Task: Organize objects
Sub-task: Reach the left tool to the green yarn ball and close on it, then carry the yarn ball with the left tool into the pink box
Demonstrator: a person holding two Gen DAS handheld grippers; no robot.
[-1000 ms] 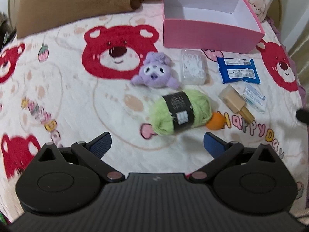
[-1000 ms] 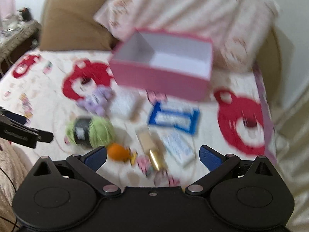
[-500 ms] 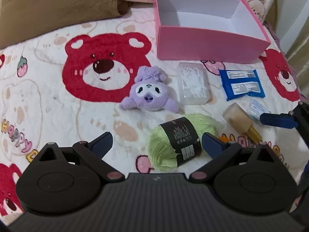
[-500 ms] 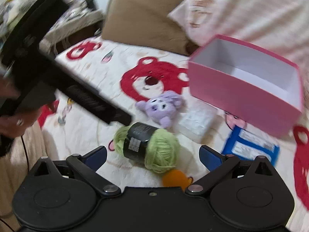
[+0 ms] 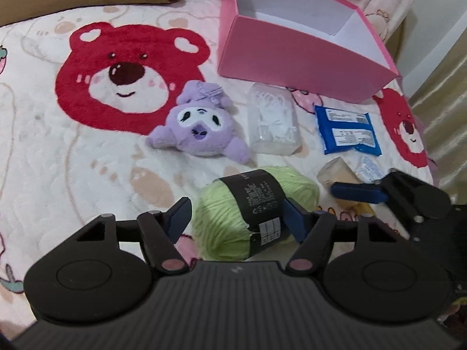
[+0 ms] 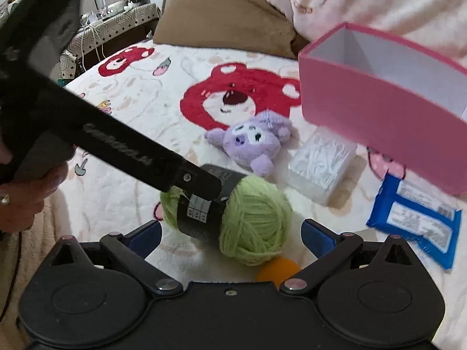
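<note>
A green yarn ball [image 5: 254,204] with a black label lies on the bear-print blanket [image 5: 58,160]. My left gripper [image 5: 236,217] straddles it and its jaws are closing; the pads sit right at the yarn's sides without visibly squeezing it. In the right wrist view one left finger [image 6: 201,186] lies across the yarn [image 6: 256,221]. My right gripper [image 6: 232,234] stands open just in front of the yarn, above an orange ball [image 6: 277,265]. One of its fingers [image 5: 356,192] covers part of a beige bottle [image 5: 335,175]. The open pink box [image 5: 292,58] stands behind.
A purple plush [image 5: 201,125], a clear box of white picks [image 5: 273,119], a blue packet [image 5: 348,134] and a small white sachet [image 5: 369,169] lie between the yarn and the box. Pillows line the back; a person's hand [image 6: 26,198] holds the left gripper.
My left gripper came down and forward until the yarn sat between its fingers, and its jaws narrowed. My right gripper dropped and swung left, from the bottle side toward the yarn.
</note>
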